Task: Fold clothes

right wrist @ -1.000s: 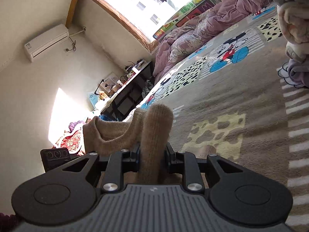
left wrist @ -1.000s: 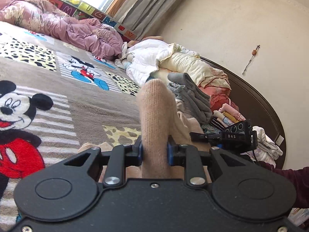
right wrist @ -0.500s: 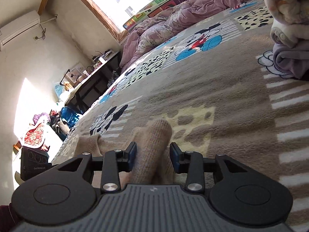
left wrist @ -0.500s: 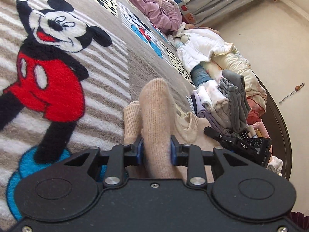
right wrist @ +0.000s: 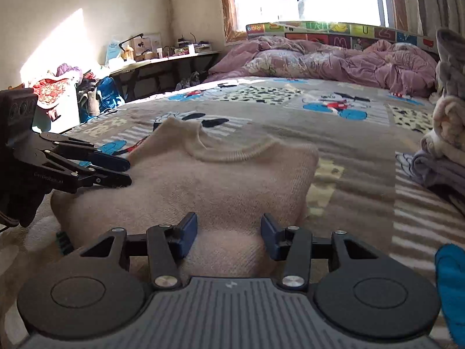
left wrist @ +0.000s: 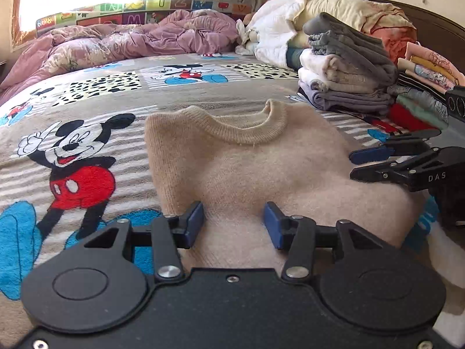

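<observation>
A beige knit sweater [left wrist: 247, 171] lies folded on the cartoon-print blanket [left wrist: 87, 110], its ribbed collar facing away from me. My left gripper [left wrist: 234, 224] stands open over the sweater's near edge, with nothing between its blue pads. In the right wrist view the same sweater [right wrist: 221, 180] lies flat, and my right gripper [right wrist: 229, 237] is open above its near edge. Each gripper shows in the other's view: the right one [left wrist: 375, 163] at the sweater's right side, the left one [right wrist: 116, 170] at its left side.
A stack of folded clothes [left wrist: 345, 78] stands at the right of the bed, with more piled garments [left wrist: 421, 67] behind it. A crumpled pink quilt [left wrist: 139, 40] lies along the far side under the window. A cluttered desk [right wrist: 162, 55] stands beside the bed.
Both grippers have let go of the sweater and opened. The sweater, held up bunched between the fingers before, now lies flat and folded on the blanket.
</observation>
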Tool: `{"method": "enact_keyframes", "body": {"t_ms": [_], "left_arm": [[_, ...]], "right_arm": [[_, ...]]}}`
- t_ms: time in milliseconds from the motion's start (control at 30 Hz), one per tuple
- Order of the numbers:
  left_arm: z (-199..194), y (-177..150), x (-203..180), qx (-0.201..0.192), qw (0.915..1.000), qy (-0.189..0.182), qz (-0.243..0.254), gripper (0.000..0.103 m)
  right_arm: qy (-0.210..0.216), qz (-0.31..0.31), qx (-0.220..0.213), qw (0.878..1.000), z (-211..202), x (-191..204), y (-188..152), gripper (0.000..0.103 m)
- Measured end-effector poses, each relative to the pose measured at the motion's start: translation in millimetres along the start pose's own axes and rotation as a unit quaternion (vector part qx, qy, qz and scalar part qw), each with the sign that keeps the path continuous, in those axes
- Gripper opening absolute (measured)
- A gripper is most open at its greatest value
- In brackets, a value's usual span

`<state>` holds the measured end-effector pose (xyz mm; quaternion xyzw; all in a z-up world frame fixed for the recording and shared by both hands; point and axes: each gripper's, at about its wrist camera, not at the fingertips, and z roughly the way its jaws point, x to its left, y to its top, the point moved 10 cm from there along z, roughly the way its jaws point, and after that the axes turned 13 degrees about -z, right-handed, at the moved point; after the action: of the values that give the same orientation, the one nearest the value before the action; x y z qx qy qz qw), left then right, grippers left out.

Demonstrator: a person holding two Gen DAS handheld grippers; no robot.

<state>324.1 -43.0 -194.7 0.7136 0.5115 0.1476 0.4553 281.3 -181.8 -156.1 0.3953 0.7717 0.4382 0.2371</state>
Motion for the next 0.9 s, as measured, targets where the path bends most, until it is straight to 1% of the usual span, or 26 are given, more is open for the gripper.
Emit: {"method": "enact_keyframes", "body": {"t_ms": [67, 133, 167, 233, 267, 333, 400, 433, 467, 533, 600, 767, 800, 867, 900], "left_arm": [[-9, 9, -5, -0.009, 0.9999, -0.014, 0.002, 0.046], [-15, 20, -7, -0.020, 0.9995, -0.026, 0.002, 0.046], [-14, 31, -4, -0.029, 0.9992, -0.026, -0.001, 0.046], [-10, 53, 2, -0.048, 0.9985, -0.026, -0.009, 0.046], [-3, 64, 8, -0.052, 0.9983, -0.024, -0.013, 0.046], [19, 74, 21, -0.041, 0.9985, -0.023, -0.027, 0.046], [40, 72, 34, -0.020, 0.9988, -0.021, -0.039, 0.046], [52, 64, 41, 0.005, 0.9990, -0.009, -0.043, 0.046], [62, 53, 46, 0.026, 0.9987, 0.005, -0.043, 0.046], [64, 44, 49, 0.019, 0.9982, 0.009, -0.056, 0.046], [63, 42, 51, 0.014, 0.9975, 0.008, -0.069, 0.046], [61, 43, 57, 0.020, 0.9945, 0.005, -0.103, 0.050], [55, 45, 57, 0.021, 0.9939, 0.011, -0.108, 0.053], [35, 47, 56, 0.010, 0.9911, 0.019, -0.131, 0.054], [23, 46, 55, 0.002, 0.9893, 0.015, -0.145, 0.054]], "right_arm": [[0.001, 0.005, -0.017, 1.000, -4, -2, 2, 0.049], [0.006, -0.007, -0.020, 1.000, -13, 3, 15, 0.049], [0.008, -0.010, -0.036, 0.999, -20, 4, 24, 0.049], [-0.002, -0.028, -0.054, 0.998, -19, -1, 40, 0.049], [-0.006, -0.038, -0.053, 0.998, -14, -4, 46, 0.049], [-0.011, -0.048, -0.043, 0.998, 8, -14, 57, 0.049], [-0.019, -0.042, -0.032, 0.998, 32, -29, 60, 0.049], [-0.024, -0.037, -0.024, 0.999, 42, -37, 58, 0.049], [-0.013, -0.007, -0.015, 1.000, 51, -44, 49, 0.049], [0.008, 0.053, 0.003, 0.999, 68, -58, 30, 0.050], [0.013, 0.064, -0.009, 0.998, 67, -59, 24, 0.050], [0.020, 0.077, -0.004, 0.997, 67, -60, 23, 0.050], [0.011, 0.073, -0.002, 0.997, 62, -60, 26, 0.050], [-0.015, 0.076, -0.003, 0.997, 46, -61, 33, 0.051], [-0.012, 0.104, -0.008, 0.994, 39, -58, 27, 0.052]]}}
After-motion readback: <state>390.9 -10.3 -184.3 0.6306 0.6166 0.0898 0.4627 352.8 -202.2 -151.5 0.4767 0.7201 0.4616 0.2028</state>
